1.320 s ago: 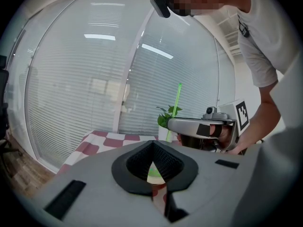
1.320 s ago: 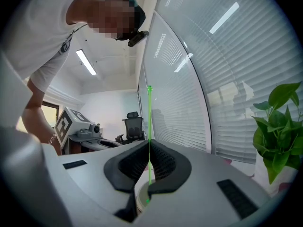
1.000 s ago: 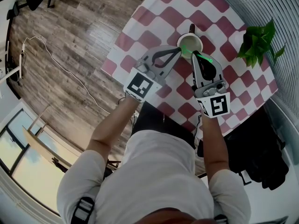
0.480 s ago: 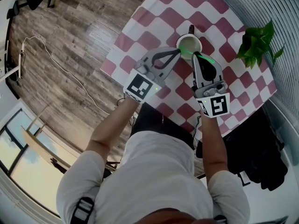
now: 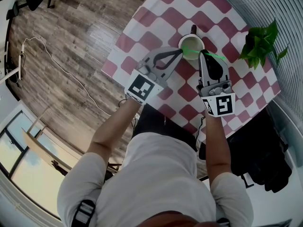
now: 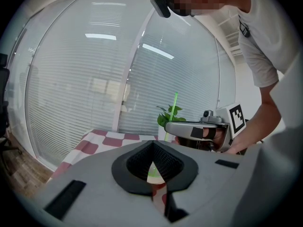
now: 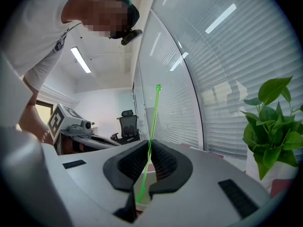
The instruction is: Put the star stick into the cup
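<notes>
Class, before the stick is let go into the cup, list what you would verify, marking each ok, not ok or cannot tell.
1. Right tongs clamped on the star stick: ok.
2. Stick's lower end over the mouth of the cup: ok.
3. Cup upright on the table: ok.
4. Left tongs gripping the cup's rim: cannot tell; their tips are together right beside it.
5. Plant clear of the stick: ok.

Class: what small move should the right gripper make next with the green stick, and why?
Probably ease the right gripper downward so the star stick slides deeper into the cup. Its jaws pinch the stick, whose lower end hangs at the cup's mouth, leaning; opening now might tip it out.
</notes>
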